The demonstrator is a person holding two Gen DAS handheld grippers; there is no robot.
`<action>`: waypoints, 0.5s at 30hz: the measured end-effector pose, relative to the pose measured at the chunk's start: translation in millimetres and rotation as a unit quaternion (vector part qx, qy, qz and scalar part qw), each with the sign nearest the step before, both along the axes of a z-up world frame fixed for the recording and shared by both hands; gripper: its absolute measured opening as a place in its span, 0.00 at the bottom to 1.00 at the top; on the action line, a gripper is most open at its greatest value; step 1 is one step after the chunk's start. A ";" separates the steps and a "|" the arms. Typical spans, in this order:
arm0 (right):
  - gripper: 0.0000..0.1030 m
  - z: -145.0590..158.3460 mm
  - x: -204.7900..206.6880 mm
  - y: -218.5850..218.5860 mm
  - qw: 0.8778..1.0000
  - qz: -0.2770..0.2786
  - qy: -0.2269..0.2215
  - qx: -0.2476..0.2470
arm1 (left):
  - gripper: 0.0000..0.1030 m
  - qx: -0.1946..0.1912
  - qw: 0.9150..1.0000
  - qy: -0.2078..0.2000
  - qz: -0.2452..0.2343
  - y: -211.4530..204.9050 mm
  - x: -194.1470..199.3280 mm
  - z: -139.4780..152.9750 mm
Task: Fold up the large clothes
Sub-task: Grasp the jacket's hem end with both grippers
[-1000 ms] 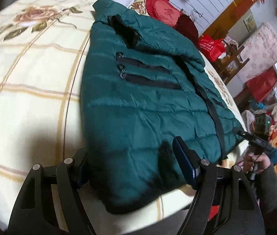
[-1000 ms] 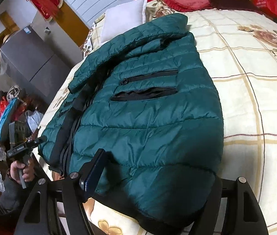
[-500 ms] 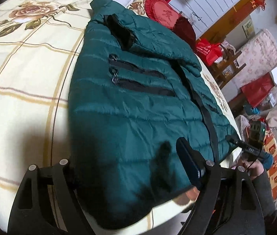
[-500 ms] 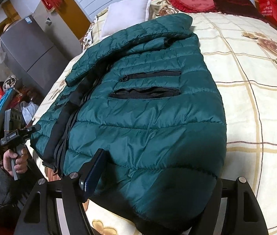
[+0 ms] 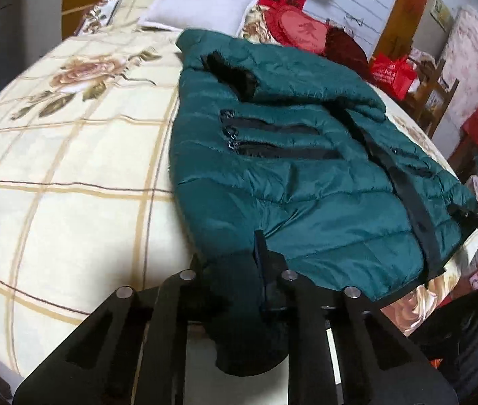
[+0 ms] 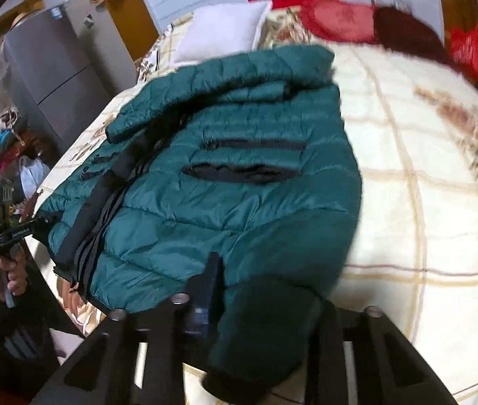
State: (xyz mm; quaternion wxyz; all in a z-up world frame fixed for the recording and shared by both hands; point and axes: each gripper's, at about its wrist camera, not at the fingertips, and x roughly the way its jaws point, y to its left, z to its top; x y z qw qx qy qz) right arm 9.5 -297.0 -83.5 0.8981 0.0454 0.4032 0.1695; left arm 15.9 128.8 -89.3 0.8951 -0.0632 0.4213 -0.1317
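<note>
Jacket: we saw a dark green quilted puffer jacket [image 5: 306,175] lying flat on the bed, collar toward twelve o'clock in both wrist views and hem toward six, nearest the grippers.
Jacket front: two black zip pockets [image 5: 272,141] ran across the chest; a black zip placket [image 5: 404,182] ran down toward five o'clock in the left wrist view, and toward seven o'clock in the right wrist view [image 6: 94,236].
Bed: a cream bedspread [image 5: 70,175] with tan check lines and a rose print at ten o'clock of the left view carried the jacket.
Pillows: a white pillow [image 5: 198,3] lay at twelve o'clock beyond the collar, with a red cushion [image 5: 301,28] at one o'clock just beside it.
Left gripper [image 5: 232,280]: we saw its jaws had just been closing and were pinched together on a bunched corner of the jacket hem at six o'clock of its own view, the fabric humped up between the fingers.
Right gripper [image 6: 259,303]: its jaws had likewise just been closing and were clamped on the other hem corner, a dark fold hanging below them at six o'clock.
Other view of the left gripper: at eight o'clock of the right wrist view we saw it [image 6: 19,233] gripped by a hand [image 6: 6,276].
Cabinet: a grey cabinet [image 6: 53,77] stood at ten o'clock of the right view, well apart from the jacket.
</note>
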 end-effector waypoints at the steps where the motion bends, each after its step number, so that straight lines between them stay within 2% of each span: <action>1: 0.21 2.2 -4.9 0.3 1.000 -0.005 -0.008 0.000 | 0.13 -0.010 1.000 0.000 0.008 4.8 -0.5 1.7; 5: 0.19 6.7 -27.5 5.8 0.999 -0.021 -0.036 -0.003 | 0.13 -0.049 0.998 0.002 0.034 24.8 -8.1 11.1; 10: 0.18 17.0 -56.5 3.7 0.996 -0.060 -0.069 0.007 | 0.12 -0.059 0.998 -0.013 0.031 33.7 -30.0 34.2; 15: 0.18 33.4 -85.5 3.8 0.992 -0.075 -0.094 0.025 | 0.12 -0.065 0.997 -0.031 0.031 39.4 -60.7 53.9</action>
